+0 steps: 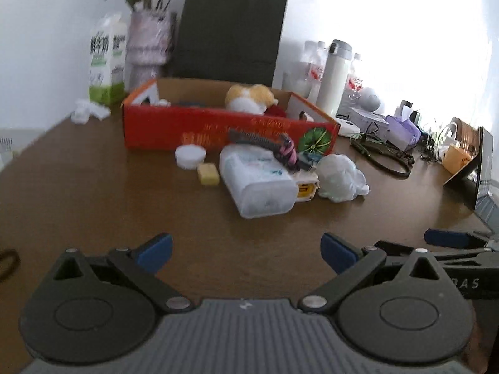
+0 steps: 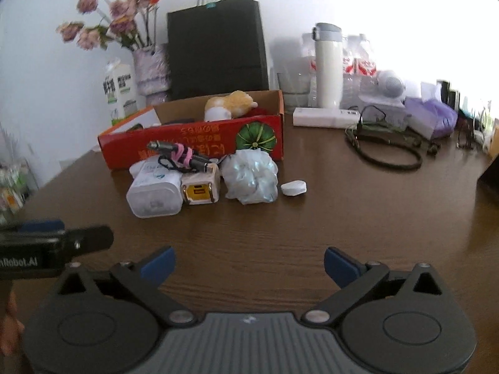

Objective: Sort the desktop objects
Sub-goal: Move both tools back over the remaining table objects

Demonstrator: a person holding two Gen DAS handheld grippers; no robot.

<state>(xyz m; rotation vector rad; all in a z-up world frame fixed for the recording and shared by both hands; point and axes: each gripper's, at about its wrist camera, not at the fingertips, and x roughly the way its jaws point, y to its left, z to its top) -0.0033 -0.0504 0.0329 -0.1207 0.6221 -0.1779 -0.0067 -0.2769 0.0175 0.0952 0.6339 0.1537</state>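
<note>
A red cardboard box (image 1: 193, 131) (image 2: 202, 143) stands mid-table with a yellow and white plush toy (image 1: 249, 98) (image 2: 230, 106) inside. In front of it lie a clear plastic container (image 1: 259, 184) (image 2: 154, 194), a dark cable bundle with pink bands (image 1: 280, 149) (image 2: 181, 155), a white and yellow charger cube (image 1: 307, 188) (image 2: 201, 187), a crumpled white bag (image 1: 340, 177) (image 2: 251, 177), a round white lid (image 1: 190, 155), a yellow block (image 1: 208, 173) and a small white piece (image 2: 293, 187). My left gripper (image 1: 246, 254) and right gripper (image 2: 248, 266) both hover open and empty, short of the pile.
Behind the box stand a dark paper bag (image 1: 230, 31), a vase of flowers (image 2: 149, 65), a milk carton (image 1: 106, 62) and a white flask (image 2: 327, 65). A looped dark cord (image 2: 386, 149), a power strip (image 2: 324, 117) and a purple tissue pack (image 2: 433, 118) lie to the right.
</note>
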